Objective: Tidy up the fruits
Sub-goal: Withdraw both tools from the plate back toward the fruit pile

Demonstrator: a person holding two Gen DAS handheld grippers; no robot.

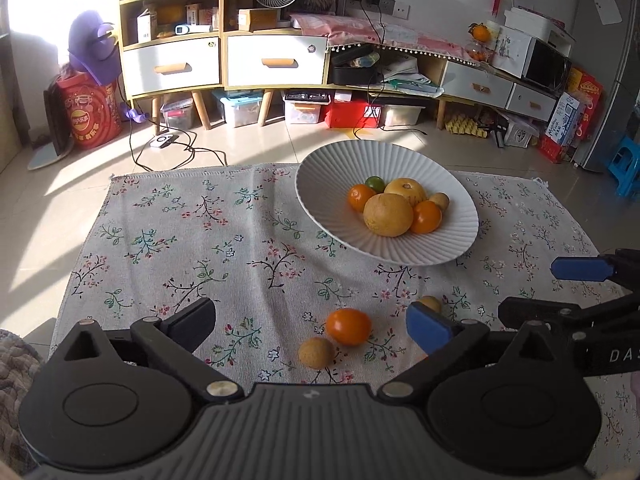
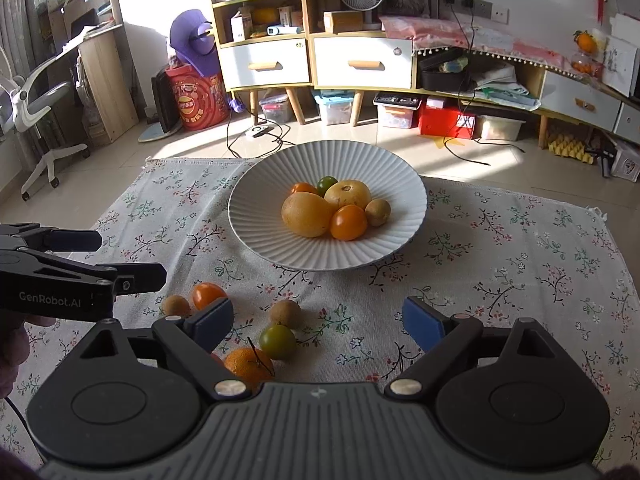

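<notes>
Surface: floral cloth (image 2: 500,264) spread on a tiled floor, shelving behind.
Left gripper (image 1: 312,322): jaws spread wide, holding nothing, low over the cloth's near edge.
Between its jaws: orange tomato (image 1: 348,326) touching a small brown fruit (image 1: 316,353).
Right gripper (image 2: 318,318): jaws spread, holding nothing.
Between its jaws: brown fruit (image 2: 285,313), green tomato (image 2: 277,342), mandarin (image 2: 249,365), loose on the cloth.
Ribbed white bowl (image 2: 260,216): further back, holding two yellow fruits, two orange tomatoes, one green, one brown.
</notes>
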